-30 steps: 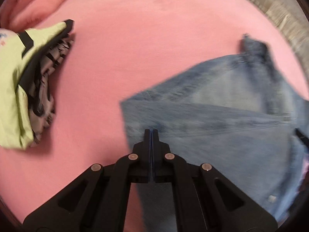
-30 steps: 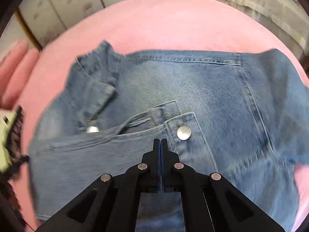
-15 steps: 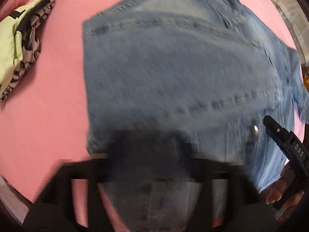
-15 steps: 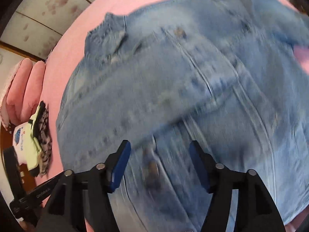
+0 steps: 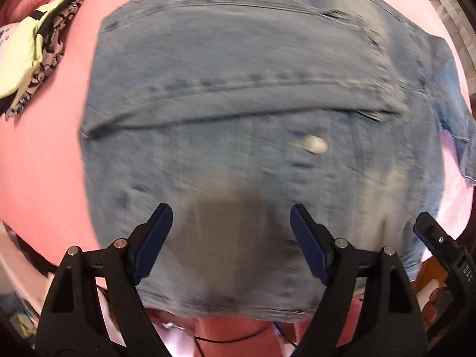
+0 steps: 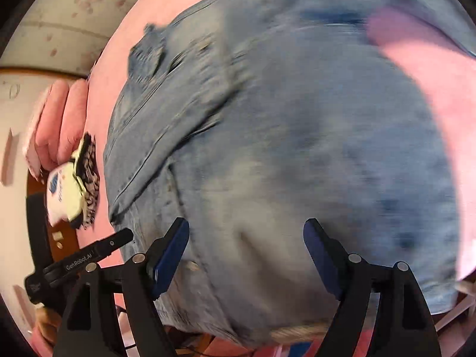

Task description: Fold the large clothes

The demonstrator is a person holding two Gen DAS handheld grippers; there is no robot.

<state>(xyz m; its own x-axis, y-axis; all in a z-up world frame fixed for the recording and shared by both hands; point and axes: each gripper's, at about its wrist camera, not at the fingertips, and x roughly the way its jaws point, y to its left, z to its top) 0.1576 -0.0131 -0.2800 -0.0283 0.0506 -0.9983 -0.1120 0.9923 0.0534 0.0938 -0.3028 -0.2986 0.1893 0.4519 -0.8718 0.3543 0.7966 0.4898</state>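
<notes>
Hovering over denim jacket (image 5: 238,95), spread across pink bed (image 5: 44,154), folded over on itself at least once, judging by layered flap across its middle. Left gripper (image 5: 230,238) wide, jaws just opened, nothing between pads; right gripper (image 6: 245,255) likewise wide, jaws just opened, empty. Prob mid-task: more folds left, edges uneven. Pile of folded clothes (image 5: 26,56) well apart, near pillow (image 6: 59,119). Frames blurred.

Both jaws just opened off the denim jacket (image 5: 238,95) (apparently released), grippers pulled back.
</notes>
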